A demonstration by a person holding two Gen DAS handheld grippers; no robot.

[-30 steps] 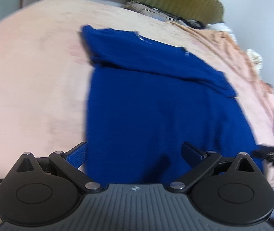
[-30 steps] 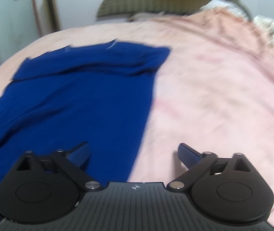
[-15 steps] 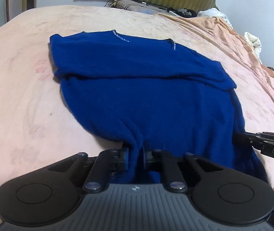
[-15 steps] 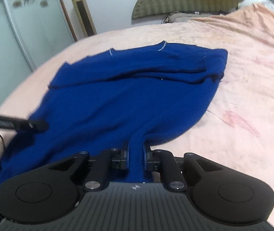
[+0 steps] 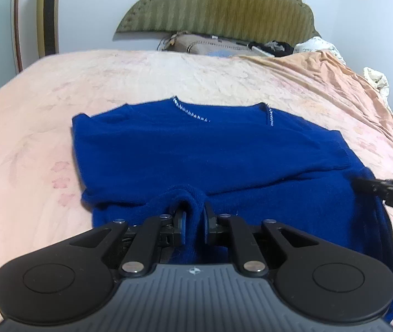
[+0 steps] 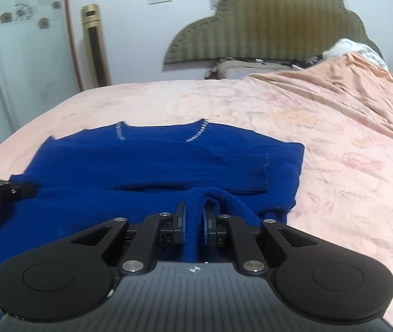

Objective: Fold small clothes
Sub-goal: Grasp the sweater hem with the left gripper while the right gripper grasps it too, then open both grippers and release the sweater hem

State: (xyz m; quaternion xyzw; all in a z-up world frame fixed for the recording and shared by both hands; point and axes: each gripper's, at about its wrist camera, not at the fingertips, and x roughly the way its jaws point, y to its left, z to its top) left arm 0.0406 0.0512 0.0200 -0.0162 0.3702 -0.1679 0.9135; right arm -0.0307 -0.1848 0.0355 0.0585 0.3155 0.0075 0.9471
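A dark blue knit sweater (image 5: 210, 149) lies on a pink bedspread (image 5: 30, 144), its neckline with white stitching at the far side and the sleeves folded across the chest. My left gripper (image 5: 195, 218) is shut on the hem near the sweater's left side and holds it lifted above the body. My right gripper (image 6: 195, 218) is shut on the hem near the right side of the sweater (image 6: 155, 163). The right gripper's tip also shows at the right edge of the left wrist view (image 5: 384, 188), and the left gripper's tip at the left edge of the right wrist view (image 6: 5, 191).
An olive padded headboard (image 5: 224, 8) stands at the far end, with clothes and bags (image 5: 218, 44) piled in front of it. An orange blanket (image 6: 362, 83) is rumpled on the right of the bed. A gold tower fan (image 6: 95, 44) stands by the wall.
Both grippers closed on the sweater's hem, then carried it away from me toward the neckline. The sweater's lower half is now folded over its upper half.
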